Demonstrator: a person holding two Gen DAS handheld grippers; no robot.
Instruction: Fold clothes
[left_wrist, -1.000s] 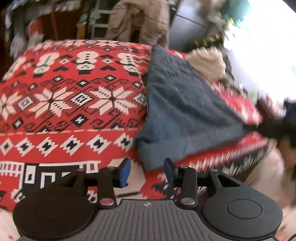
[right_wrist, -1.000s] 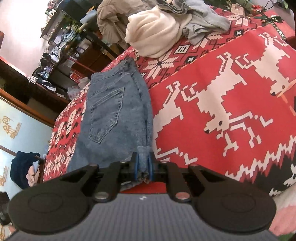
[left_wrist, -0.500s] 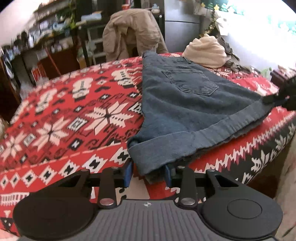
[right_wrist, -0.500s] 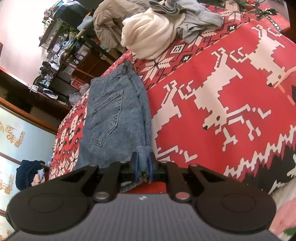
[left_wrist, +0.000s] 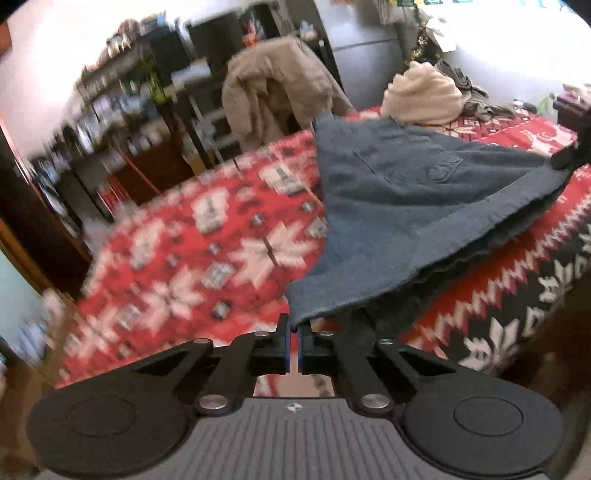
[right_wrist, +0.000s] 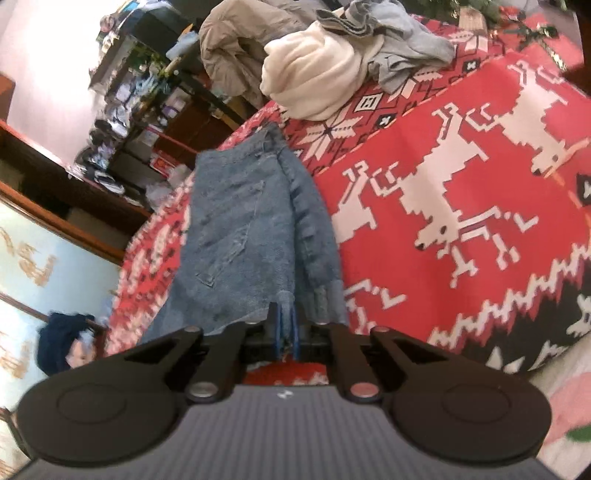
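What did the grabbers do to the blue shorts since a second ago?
The left gripper moved up to the denim shorts, closed on a hem corner and lifted it off the red blanket. The right gripper kept its pinch on the other corner. The cream sweater stayed put.

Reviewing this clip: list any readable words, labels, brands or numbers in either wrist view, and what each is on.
No readable text in either view.
Hand-held gripper body: one small embossed emblem, no letters.
Shelf clutter in the background: possible labels, too blurred to read.
Red blanket: woven patterns only.
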